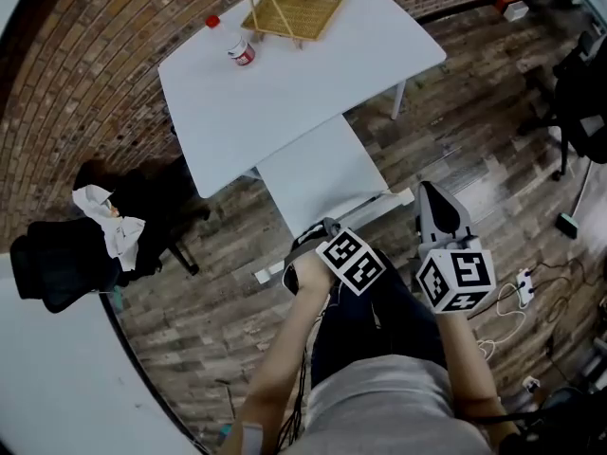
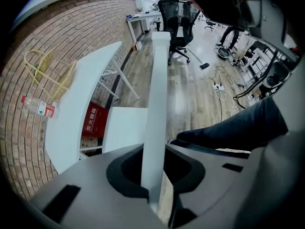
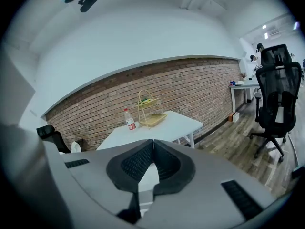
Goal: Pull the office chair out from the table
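Head view: chair just beside table

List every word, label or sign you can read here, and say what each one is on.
"灭火器箱": white characters, somewhat blurred, on the red box seen under the white table.
Red label on the bottle: too small to read.

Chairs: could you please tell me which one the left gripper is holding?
The white chair by the white table: the left gripper clamps its backrest edge. The black mesh chair stands far off, untouched.
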### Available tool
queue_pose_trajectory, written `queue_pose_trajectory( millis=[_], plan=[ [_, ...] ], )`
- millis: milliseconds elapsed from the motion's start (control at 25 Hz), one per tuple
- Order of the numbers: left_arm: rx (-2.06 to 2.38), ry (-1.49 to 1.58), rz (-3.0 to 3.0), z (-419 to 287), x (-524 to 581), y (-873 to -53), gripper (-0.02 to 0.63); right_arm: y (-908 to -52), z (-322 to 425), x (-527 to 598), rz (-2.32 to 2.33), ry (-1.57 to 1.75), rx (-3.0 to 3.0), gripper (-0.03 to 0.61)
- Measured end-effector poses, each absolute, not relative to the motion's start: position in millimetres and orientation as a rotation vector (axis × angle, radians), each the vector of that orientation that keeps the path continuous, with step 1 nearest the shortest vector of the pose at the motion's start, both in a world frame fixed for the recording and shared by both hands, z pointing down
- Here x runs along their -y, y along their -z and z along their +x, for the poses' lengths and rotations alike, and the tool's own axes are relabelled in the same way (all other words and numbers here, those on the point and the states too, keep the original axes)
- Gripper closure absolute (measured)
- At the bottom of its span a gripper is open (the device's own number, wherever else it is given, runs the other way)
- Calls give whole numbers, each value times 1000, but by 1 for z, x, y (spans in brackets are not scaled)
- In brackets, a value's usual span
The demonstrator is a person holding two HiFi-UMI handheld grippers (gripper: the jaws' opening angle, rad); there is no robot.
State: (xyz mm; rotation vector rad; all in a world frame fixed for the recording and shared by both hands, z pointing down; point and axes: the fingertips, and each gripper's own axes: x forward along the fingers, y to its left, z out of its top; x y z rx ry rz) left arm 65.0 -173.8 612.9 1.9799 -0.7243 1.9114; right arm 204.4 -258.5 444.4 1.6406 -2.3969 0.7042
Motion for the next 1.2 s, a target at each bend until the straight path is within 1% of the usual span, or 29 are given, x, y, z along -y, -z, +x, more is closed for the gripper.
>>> queue_pose_trajectory(
  millis=[360,840,1200],
  plan=[
    [715,-1927,1982,82,123,-611,531,-438,194,210,1622,-705,2422,563],
    [647,-1952,2027,105,56,-608,531,-438,220,125,1850,-719,2304,563],
    [612,-1969,2025,120,18,-609,531,-431,226,106,1816,-704,2337,563]
  ],
)
